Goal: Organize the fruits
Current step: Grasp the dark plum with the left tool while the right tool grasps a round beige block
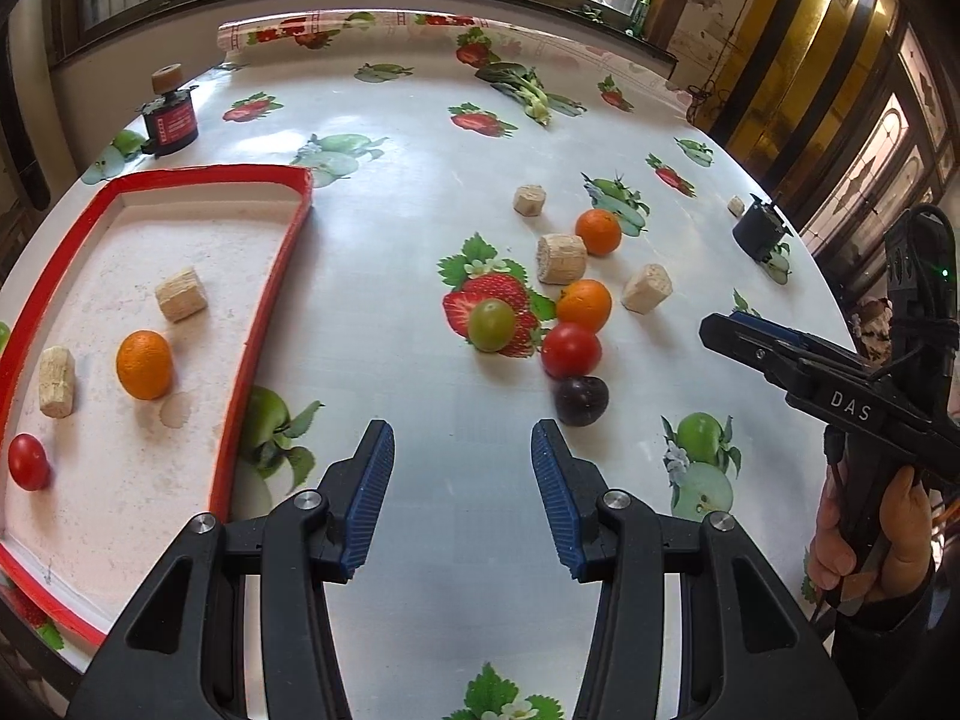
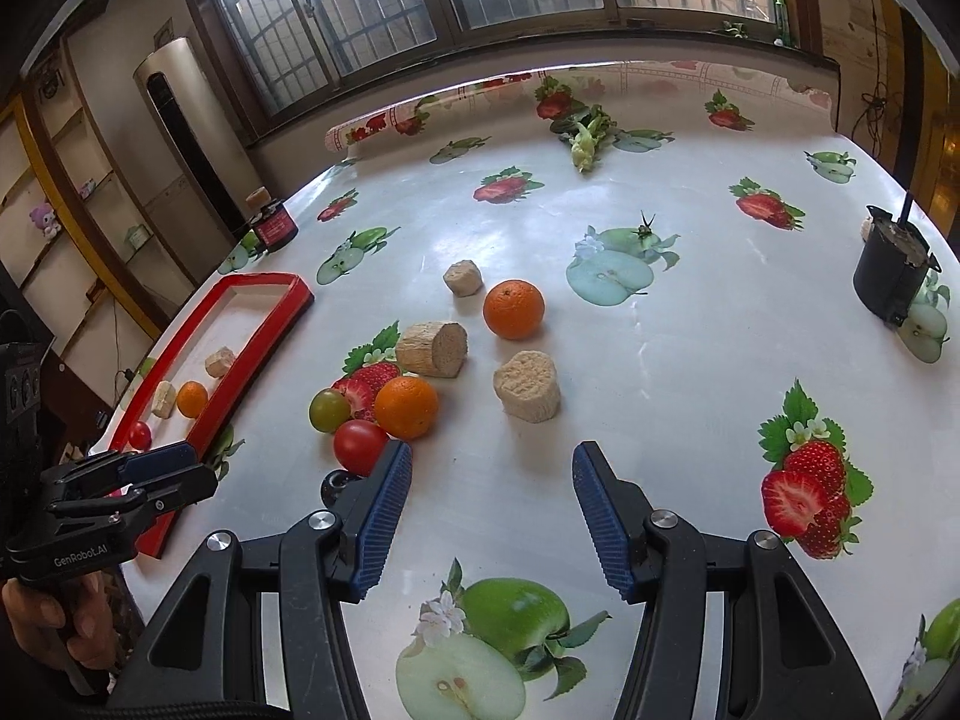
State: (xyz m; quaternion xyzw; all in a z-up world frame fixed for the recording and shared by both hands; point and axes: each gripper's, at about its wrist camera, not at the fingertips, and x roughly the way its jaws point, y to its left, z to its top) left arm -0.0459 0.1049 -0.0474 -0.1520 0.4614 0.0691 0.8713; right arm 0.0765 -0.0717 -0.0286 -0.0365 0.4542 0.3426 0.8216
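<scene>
Both tools, left (image 1: pixel 462 498) and right (image 2: pixel 492 516), hover spread and empty over the worktop (image 1: pixel 384 300); loose fruit cluster (image 1: pixel 570 351) sits outside the tray (image 1: pixel 264 312), and a nudge could roll the plum (image 1: pixel 581 400) away.

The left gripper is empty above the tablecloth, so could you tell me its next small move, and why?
Probably ease the left gripper, jaws open and empty, forward and slightly right onto the dark purple plum, the nearest loose fruit outside the red-rimmed tray.
</scene>
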